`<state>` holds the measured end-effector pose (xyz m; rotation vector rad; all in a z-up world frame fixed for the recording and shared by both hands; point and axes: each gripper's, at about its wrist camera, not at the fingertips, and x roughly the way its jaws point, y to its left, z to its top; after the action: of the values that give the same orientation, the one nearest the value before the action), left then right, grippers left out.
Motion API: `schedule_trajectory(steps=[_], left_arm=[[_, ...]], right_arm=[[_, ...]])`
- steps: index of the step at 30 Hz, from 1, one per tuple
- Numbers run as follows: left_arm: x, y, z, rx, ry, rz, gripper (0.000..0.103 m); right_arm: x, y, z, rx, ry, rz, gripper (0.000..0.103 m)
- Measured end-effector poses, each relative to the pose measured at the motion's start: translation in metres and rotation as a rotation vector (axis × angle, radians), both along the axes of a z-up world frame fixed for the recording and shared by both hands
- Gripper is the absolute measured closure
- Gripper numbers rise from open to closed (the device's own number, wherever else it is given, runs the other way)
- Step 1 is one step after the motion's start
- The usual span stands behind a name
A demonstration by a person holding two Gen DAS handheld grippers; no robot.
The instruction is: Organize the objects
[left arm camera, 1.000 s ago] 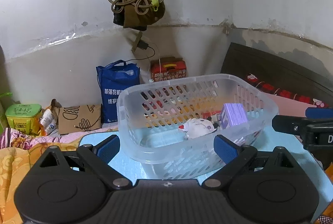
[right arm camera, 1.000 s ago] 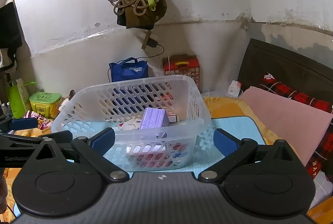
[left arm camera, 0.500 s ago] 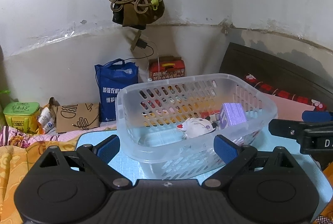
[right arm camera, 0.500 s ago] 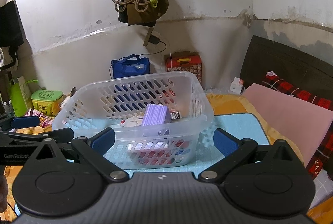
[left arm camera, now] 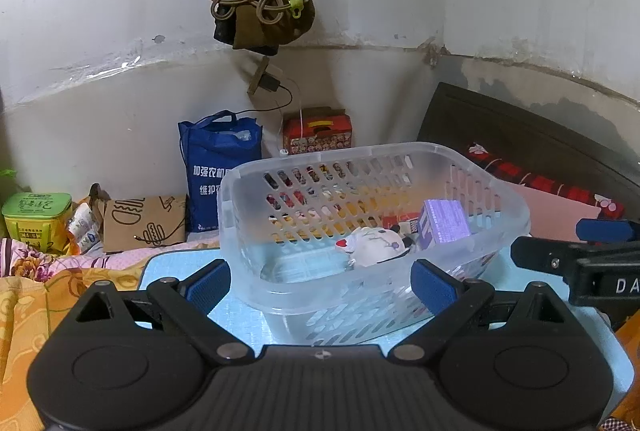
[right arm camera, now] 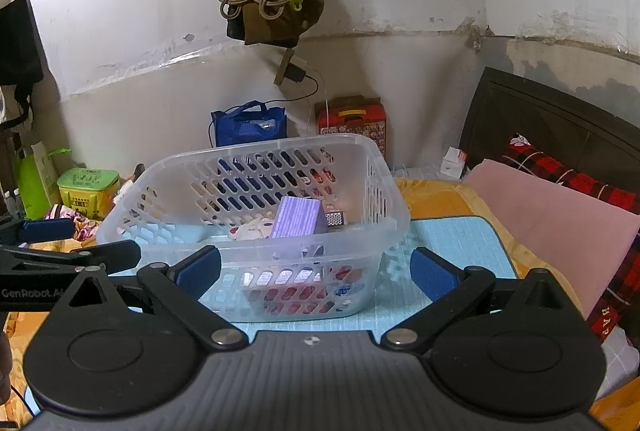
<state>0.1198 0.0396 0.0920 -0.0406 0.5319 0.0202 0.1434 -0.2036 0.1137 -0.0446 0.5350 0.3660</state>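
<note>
I see both tongs — left gripper (left arm camera: 320, 283), right gripper (right arm camera: 316, 271) — spread and empty. Ahead, the basket (left arm camera: 400, 295) sits on a blue mat (right arm camera: 452, 243), probably on a bed, against a stained wall (left arm camera: 120, 11).

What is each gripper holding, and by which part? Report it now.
Nothing is held. The left gripper and the right gripper are both open and hold nothing; the purple box and white plush toy lie loose in the clear basket.

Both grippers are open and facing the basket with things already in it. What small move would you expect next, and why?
Probably a slight pull back. The left gripper and right gripper are open and empty, while the purple box and white toy already lie inside the basket.
</note>
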Motion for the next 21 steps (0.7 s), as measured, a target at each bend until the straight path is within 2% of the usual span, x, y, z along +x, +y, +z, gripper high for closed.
schedule_trajectory(steps=[21], left_arm=[[0.0014, 0.0018, -0.001, 0.002, 0.007, 0.032, 0.005]], right_arm=[[0.0007, 0.0017, -0.0027, -0.014, 0.001, -0.001, 0.0]])
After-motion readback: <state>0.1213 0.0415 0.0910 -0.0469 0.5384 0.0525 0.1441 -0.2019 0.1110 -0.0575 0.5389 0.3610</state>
